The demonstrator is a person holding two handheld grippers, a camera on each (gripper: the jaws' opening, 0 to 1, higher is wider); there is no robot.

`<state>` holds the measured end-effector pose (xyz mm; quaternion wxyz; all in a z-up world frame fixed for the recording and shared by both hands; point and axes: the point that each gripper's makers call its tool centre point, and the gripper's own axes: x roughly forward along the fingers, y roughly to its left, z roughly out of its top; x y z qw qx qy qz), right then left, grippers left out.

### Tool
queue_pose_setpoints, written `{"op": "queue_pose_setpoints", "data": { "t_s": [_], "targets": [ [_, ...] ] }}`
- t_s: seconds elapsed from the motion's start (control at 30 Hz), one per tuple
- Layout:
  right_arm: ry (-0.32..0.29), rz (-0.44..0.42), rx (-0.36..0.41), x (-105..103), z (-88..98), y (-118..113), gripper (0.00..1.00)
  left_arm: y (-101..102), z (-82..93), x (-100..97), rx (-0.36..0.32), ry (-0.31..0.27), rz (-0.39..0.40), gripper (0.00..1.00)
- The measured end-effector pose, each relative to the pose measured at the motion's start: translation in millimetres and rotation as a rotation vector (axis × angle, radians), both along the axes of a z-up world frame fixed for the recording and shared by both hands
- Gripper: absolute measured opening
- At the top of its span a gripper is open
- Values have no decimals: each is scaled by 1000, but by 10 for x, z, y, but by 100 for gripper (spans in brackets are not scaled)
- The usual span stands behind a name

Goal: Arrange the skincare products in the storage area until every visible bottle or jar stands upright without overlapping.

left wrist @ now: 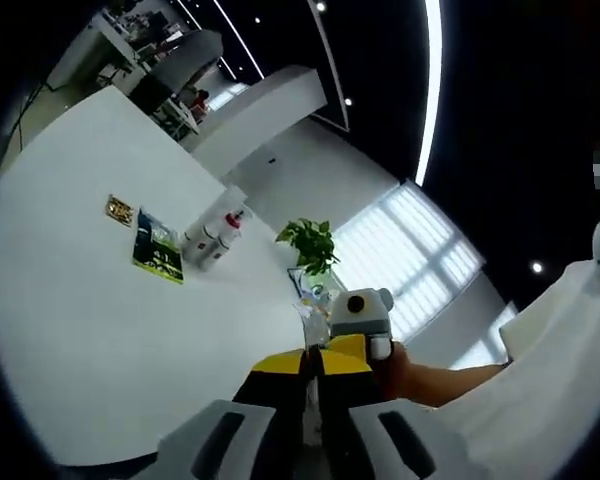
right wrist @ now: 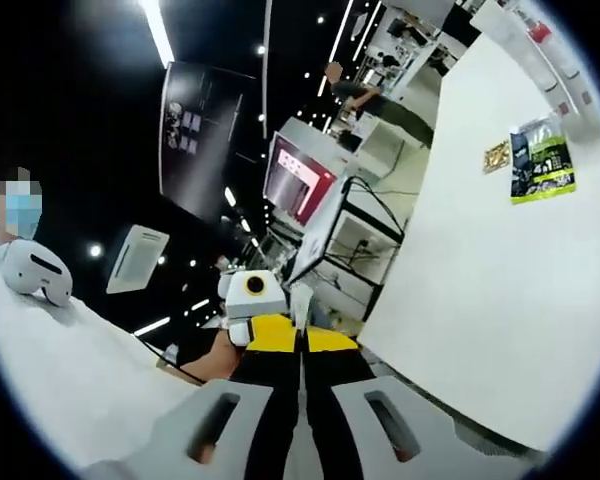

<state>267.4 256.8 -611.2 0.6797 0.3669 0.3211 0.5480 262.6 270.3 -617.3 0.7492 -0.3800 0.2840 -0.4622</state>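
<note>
Skincare bottles stand clustered on a white table, well beyond the left gripper, at its 11 o'clock. That gripper's jaws look pressed narrow together, holding nothing. The right gripper likewise appears narrowly closed and empty. A green leaflet lies beside the bottles; a potted plant sits past them.

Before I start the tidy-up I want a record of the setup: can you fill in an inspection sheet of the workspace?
Surface: white table, mostly bare.
Job's things: white bottles, one red-capped, clustered; whether upright cannot be told.
Clutter: green leaflet; small gold card; potted plant.
Grippers: left tool and right tool, jaws together, holding nothing; each faces the other.
Cables: black cables by a white frame.
Surroundings: dark ceiling, light strips, window blinds, wall screen.
</note>
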Motion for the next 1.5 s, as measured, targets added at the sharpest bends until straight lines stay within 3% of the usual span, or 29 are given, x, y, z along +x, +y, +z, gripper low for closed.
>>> {"op": "queue_pose_setpoints", "data": {
  "t_s": [0.2, 0.3, 0.43, 0.63, 0.73, 1.03, 1.5],
  "targets": [
    [-9, 33, -4, -48, 17, 61, 0, 42, 56, 19, -41, 6, 16, 7],
    [-17, 47, -19, -87, -1, 98, 0, 67, 79, 9, -60, 4, 13, 4],
    [4, 21, 18, -63, 40, 97, 1, 84, 119, 11, -68, -18, 29, 1],
    [-41, -51, 8, 44, 37, 88, 6, 87, 81, 33, -54, -7, 37, 1],
    [-39, -37, 3, 52, 26, 94, 1, 98, 86, 40, -62, 1, 41, 1],
    [-38, -44, 8, 170, 72, 99, 0, 103, 23, 62, -36, 14, 53, 5],
    [-38, -34, 6, 236, 73, 108, 0, 99, 42, 56, -28, -7, 56, 1]
  ]
}}
